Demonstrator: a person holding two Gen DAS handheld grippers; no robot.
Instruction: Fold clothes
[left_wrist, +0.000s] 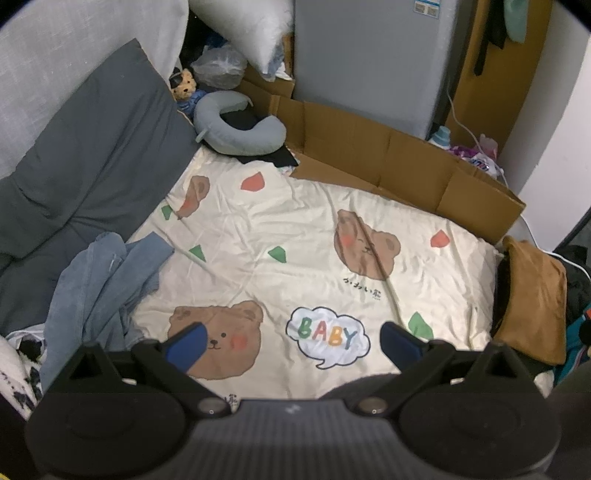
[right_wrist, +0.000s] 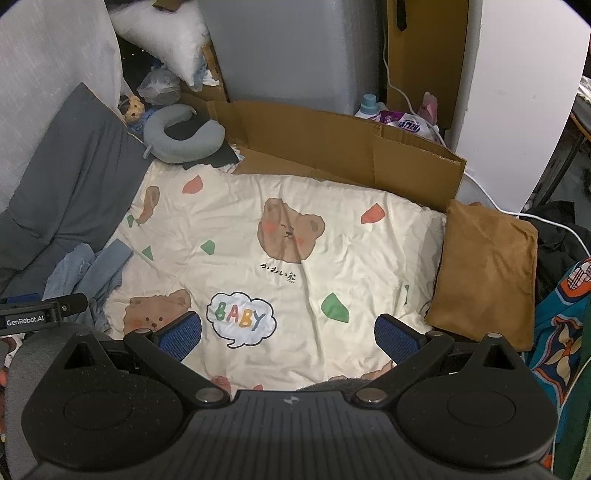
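A crumpled blue denim garment (left_wrist: 99, 280) lies at the left edge of a cream bear-print bedspread (left_wrist: 295, 240); it also shows in the right wrist view (right_wrist: 85, 269). A folded brown garment (left_wrist: 532, 295) lies at the right edge of the bedspread (right_wrist: 332, 240), also seen in the right wrist view (right_wrist: 487, 269). My left gripper (left_wrist: 291, 343) is open and empty above the near part of the bedspread. My right gripper (right_wrist: 288, 332) is open and empty over the "BABY" print. The left gripper's side (right_wrist: 40, 314) shows at the left of the right wrist view.
A flattened cardboard box (left_wrist: 388, 158) stands along the far side. A grey neck pillow (left_wrist: 236, 129), a teddy bear (left_wrist: 184, 86) and a dark grey cushion (left_wrist: 92, 147) sit at the back left. Colourful clothes (right_wrist: 561, 332) lie at the right.
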